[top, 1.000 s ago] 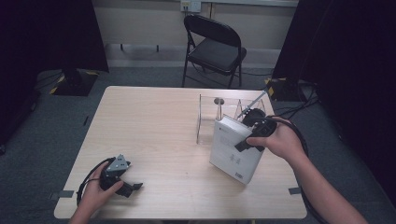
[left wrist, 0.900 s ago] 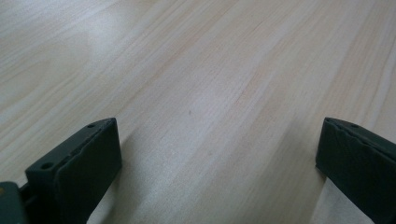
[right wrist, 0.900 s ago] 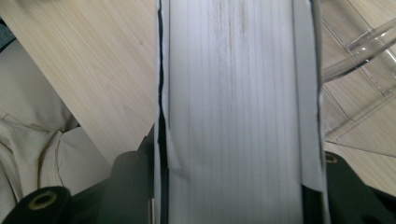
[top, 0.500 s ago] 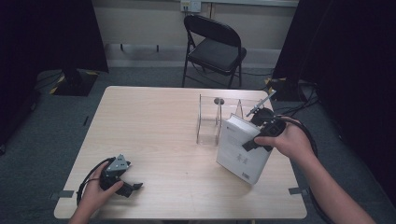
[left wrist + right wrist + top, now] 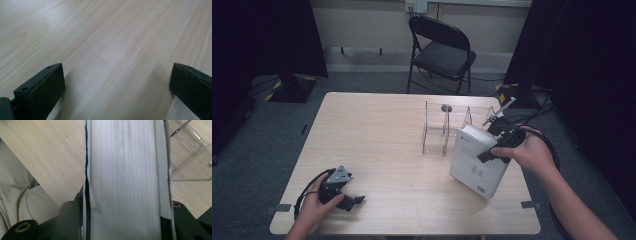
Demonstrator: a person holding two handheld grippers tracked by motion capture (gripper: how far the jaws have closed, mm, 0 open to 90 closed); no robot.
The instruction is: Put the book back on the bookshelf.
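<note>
A thick white book (image 5: pixel 476 161) stands tilted near the table's right edge, and my right gripper (image 5: pixel 497 145) is shut on its upper part. In the right gripper view the book's page edge (image 5: pixel 127 177) runs straight up between the two black jaws, which press on both covers. A clear acrylic divider rack (image 5: pixel 446 127) stands just left of and behind the book. My left gripper (image 5: pixel 347 197) rests on the table at the front left, held by a hand. Its jaws stand wide apart over bare wood (image 5: pixel 112 50), with nothing between them.
The light wooden table (image 5: pixel 377 135) carries the rack and the book on its right half. A black folding chair (image 5: pixel 443 47) stands behind the table. Cables trail from both grippers. Dark curtains hang at both sides of the room.
My right hand has carried the book a little to the right and stood it more upright, away from the rack. The left gripper has stayed where it was.
</note>
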